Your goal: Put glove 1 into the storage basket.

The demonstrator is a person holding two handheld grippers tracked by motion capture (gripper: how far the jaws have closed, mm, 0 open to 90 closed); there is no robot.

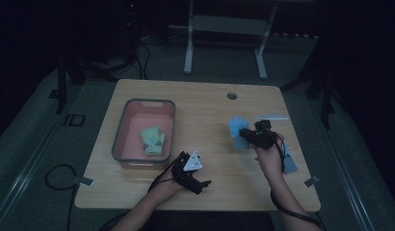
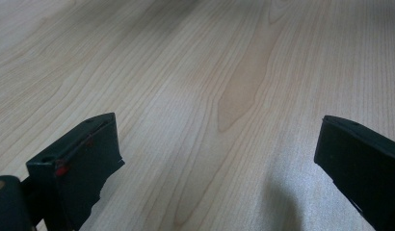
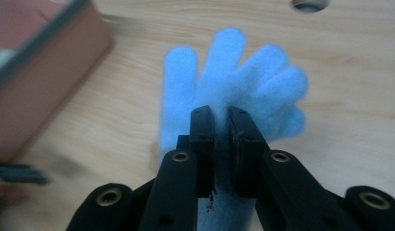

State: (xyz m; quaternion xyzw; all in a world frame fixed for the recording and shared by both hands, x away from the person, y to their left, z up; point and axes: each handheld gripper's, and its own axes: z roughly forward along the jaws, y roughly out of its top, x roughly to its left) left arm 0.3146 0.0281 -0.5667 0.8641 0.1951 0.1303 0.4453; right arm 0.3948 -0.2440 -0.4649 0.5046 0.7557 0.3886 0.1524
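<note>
Blue fleece glove (image 3: 234,82) sits pinched in the right tool (image 3: 220,118), the two black jaws drawn nearly together on the cuff end so the fingers fan out ahead, free and hanging. High view: the same glove shows just left of the right tool, over the right half of the wooden desk (image 1: 205,120), and appears lifted rather than lying flat. Grip at the cuff looks deliberate; it keeps the floppy fingers clear of the jaws and lets the whole piece trail behind when carried.

Second blue piece (image 1: 289,162), likely the matching glove, lies on the desk just right of the person's right wrist. Not yet handled, by the look of it.

Pink bin with grey rim (image 1: 119,139) stands on the left half of the desk. Inside it lies a pale green-yellow glove (image 1: 152,141), flat on the floor of the bin. That suggests sorting gloves into the bin; my reading is that the blue one goes there next, and the right gripper view already has the bin's wall at its left edge.

Left tool (image 2: 215,159) rests low near the desk's front edge, just beside the bin's near right corner. Jaws stand wide apart with only bare wood grain between them. Holding nothing, probably parked out of the carrying path.

Small round hole (image 1: 231,96) sits near the desk's far edge.
</note>
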